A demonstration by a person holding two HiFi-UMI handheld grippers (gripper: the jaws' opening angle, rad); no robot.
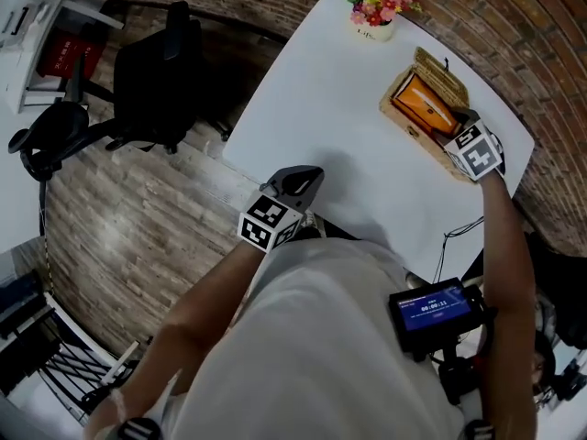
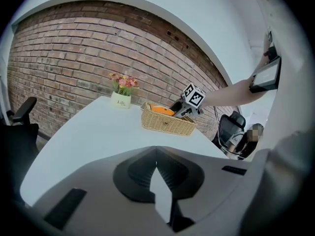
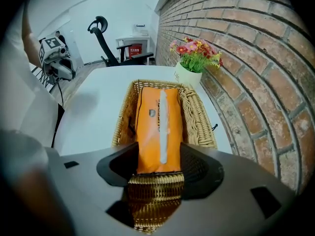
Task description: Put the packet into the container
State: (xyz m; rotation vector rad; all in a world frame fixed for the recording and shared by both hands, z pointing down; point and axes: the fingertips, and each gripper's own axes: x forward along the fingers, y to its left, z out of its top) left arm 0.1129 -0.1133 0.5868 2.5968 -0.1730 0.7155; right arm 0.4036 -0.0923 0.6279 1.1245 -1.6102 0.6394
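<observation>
The orange packet (image 3: 158, 127) lies lengthwise in the wicker basket (image 3: 197, 114) at the table's far right. My right gripper (image 3: 157, 166) points steeply down over the basket's near end, shut on the packet's near end, with a pad against each side. The head view shows the packet (image 1: 424, 102) inside the basket (image 1: 442, 76) with the right gripper (image 1: 463, 126) at its edge. Over the table's near edge hovers my left gripper (image 1: 303, 180), fingertips together and nothing in them. From the left gripper view the basket (image 2: 167, 123) and packet (image 2: 161, 110) are far off.
A white pot of flowers (image 1: 374, 7) stands at the table's far end, just beyond the basket. The white table (image 1: 321, 108) stretches between the two grippers. A black office chair (image 1: 156, 71) stands on the wooden floor to the left. A brick wall runs along the right.
</observation>
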